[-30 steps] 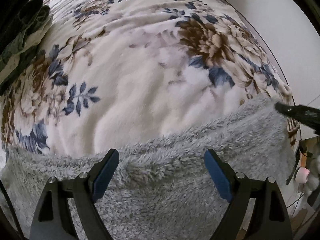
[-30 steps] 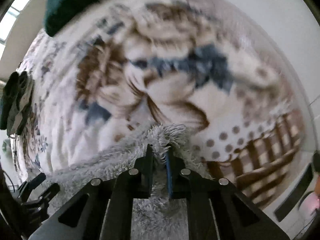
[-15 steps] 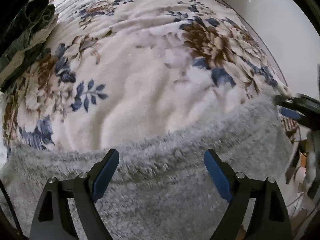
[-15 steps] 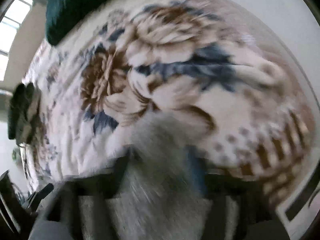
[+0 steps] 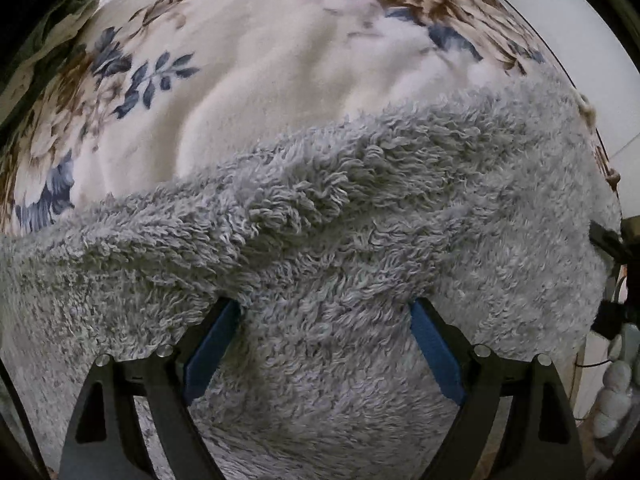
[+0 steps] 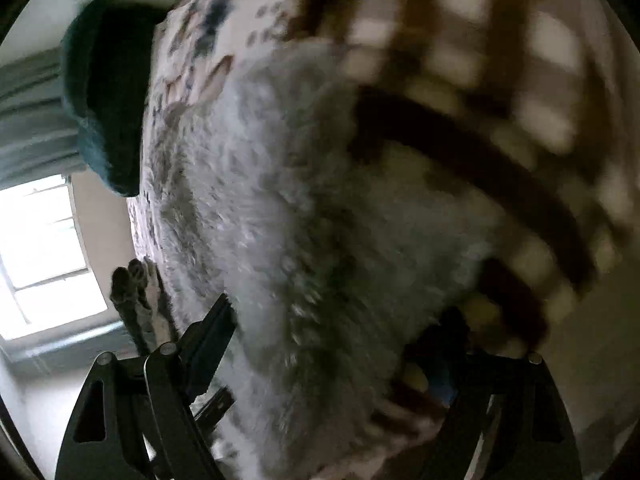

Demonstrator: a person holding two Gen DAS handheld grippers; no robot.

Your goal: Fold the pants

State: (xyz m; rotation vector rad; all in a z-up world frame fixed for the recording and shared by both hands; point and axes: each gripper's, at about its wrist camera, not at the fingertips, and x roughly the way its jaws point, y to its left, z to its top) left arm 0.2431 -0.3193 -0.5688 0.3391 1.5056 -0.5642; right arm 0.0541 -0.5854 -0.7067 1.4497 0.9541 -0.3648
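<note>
Grey fluffy fleece pants (image 5: 360, 240) lie spread across the near part of a floral blanket. My left gripper (image 5: 324, 310) points straight down onto them and is open wide. Both blue pads (image 5: 434, 352) are sunk into the pile, with a broad hump of fleece between them. The right wrist view is blurred and rolled to one side. In it the pants (image 6: 280, 220) fill the middle. My right gripper (image 6: 332, 340) has its jaws far apart and closing, with fleece lying between them. I see no pinch on the fabric.
The floral blanket (image 5: 260, 72) covers the bed beyond the pants, and its brown checked border (image 6: 460, 60) hangs over the bed's edge. A dark green cushion (image 6: 104, 112) sits at the far end. Folded dark clothes (image 5: 60, 32) lie at the left. A window (image 6: 44, 256) shows behind.
The right gripper let go of the pants' edge, opened wide, then rolled and swung down over the fleece. The left gripper dropped lower, so its tips now sink into the pants.
</note>
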